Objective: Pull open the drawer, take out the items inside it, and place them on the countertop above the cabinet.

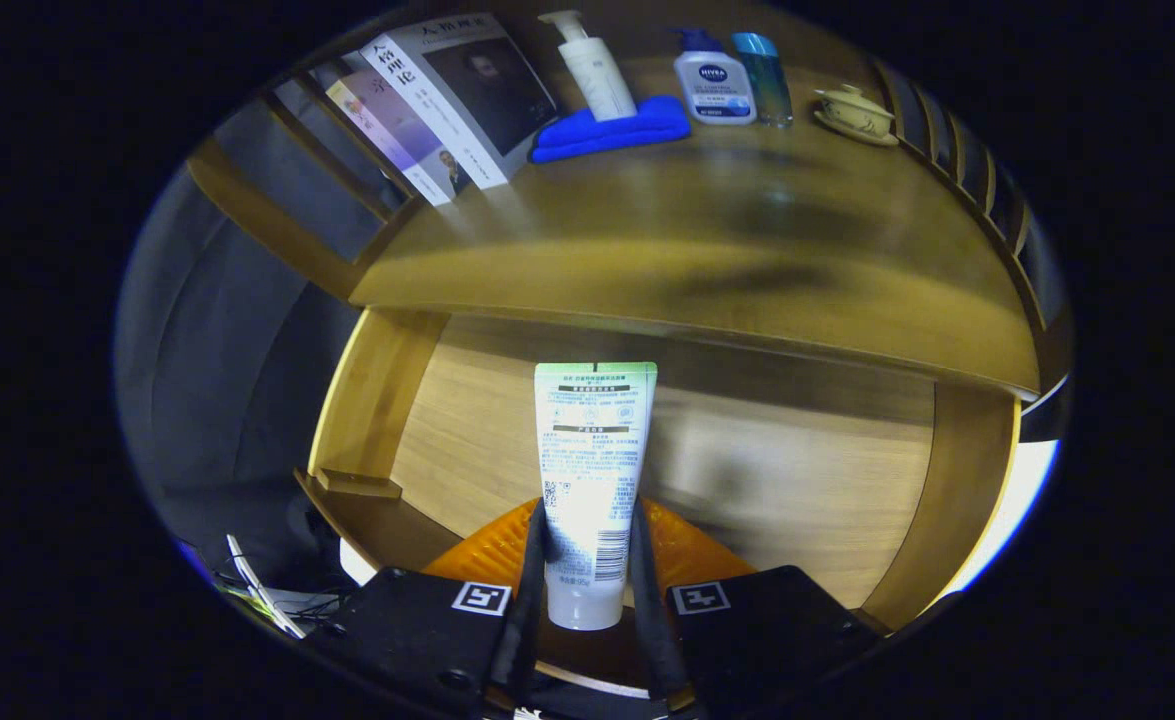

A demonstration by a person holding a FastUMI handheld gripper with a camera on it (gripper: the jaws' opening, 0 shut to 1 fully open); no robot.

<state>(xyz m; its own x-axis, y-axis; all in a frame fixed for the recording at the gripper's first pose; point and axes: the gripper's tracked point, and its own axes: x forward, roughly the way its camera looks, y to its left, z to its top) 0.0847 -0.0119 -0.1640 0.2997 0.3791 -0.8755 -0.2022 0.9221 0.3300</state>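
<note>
Leaning at the countertop's (pixel 647 230) left edge: two books (pixel 447 100). Then one blue cloth (pixel 612 128) under one pump bottle (pixel 595 65), two more bottles (pixel 715 88), one lidded cup (pixel 855 110) near the right rail. Wide bare wood toward the front edge. Below, over the open drawer (pixel 747 470): one tube (pixel 592 480), upright, pinched from both sides by the gripper (pixel 587 570).

Warm light is falling from above, glaring softly on the countertop (pixel 707 250). The drawer (pixel 797 470) is lying in shadow. Fisheye distortion is bending edges; the rim is darkening.
</note>
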